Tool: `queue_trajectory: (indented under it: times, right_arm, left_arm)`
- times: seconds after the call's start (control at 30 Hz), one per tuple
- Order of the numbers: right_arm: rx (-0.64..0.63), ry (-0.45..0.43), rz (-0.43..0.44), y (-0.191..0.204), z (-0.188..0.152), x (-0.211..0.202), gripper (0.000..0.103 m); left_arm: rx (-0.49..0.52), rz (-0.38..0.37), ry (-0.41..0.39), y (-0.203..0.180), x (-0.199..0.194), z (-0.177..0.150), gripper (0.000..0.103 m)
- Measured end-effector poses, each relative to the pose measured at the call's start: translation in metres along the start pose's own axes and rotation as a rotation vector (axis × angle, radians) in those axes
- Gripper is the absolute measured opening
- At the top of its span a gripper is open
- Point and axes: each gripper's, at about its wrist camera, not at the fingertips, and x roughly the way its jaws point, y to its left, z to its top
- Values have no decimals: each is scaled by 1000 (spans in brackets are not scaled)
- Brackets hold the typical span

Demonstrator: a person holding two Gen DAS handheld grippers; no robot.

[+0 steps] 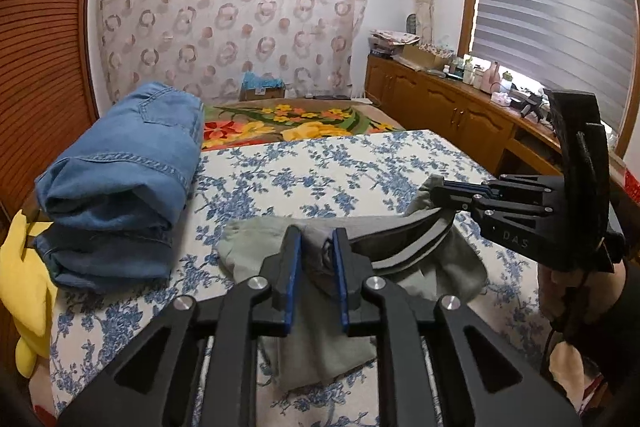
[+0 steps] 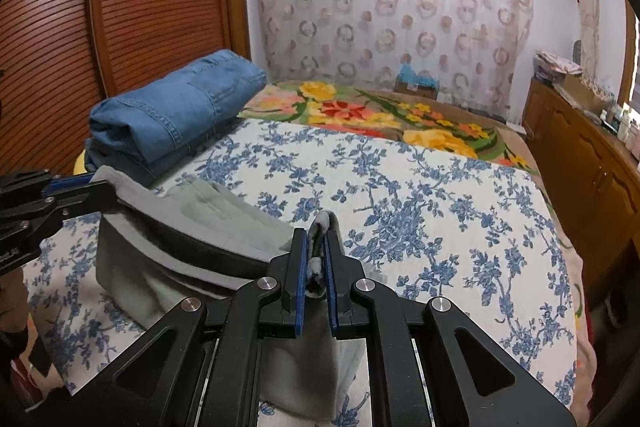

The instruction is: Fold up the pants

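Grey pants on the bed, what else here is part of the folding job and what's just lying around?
Part of the job:
grey pants
left tongs, shut on the waistband
right tongs, shut on the waistband

Lying about:
folded jeans
yellow plush toy
floral blanket
cardboard box

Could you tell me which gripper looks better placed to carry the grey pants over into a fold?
Probably neither alone: left gripper and right gripper each clamp one end of the grey pants waistband, so both should move together.
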Motion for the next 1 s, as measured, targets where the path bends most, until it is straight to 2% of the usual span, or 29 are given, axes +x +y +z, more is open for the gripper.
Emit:
queue_trajectory:
  times: [0.1, 0.23, 0.47, 0.57, 0.63, 0.77, 0.87, 1.0]
  right_arm:
    - [-3, 12, -7, 0, -1, 5, 6]
    - [7, 22, -10, -2, -3, 12, 6]
    - [23, 16, 3, -6, -1, 15, 6]
    - [18, 13, -6, -6, 1, 13, 11]
    - [13, 10, -18, -7, 1, 11, 18]
    - [13, 1, -12, -9, 0, 3, 20]
    - [10, 8, -1, -12, -6, -4, 34]
    - [-2, 62, 26, -11, -24, -7, 36]
  left_arm:
    - [-9, -12, 12, 4, -1, -3, 19]
    - [-24, -31, 28, 10, -1, -8, 29]
    - [-21, -23, 129, 16, 21, -30, 35]
    - [-15, -6, 164, 16, 30, -37, 35]
    - [-18, 9, 181, 17, 33, -41, 35]
    - [-34, 22, 227, 21, 40, -48, 36]
    - [-43, 17, 235, 24, 40, -51, 36]
    - [-55, 8, 239, 26, 42, -55, 37]
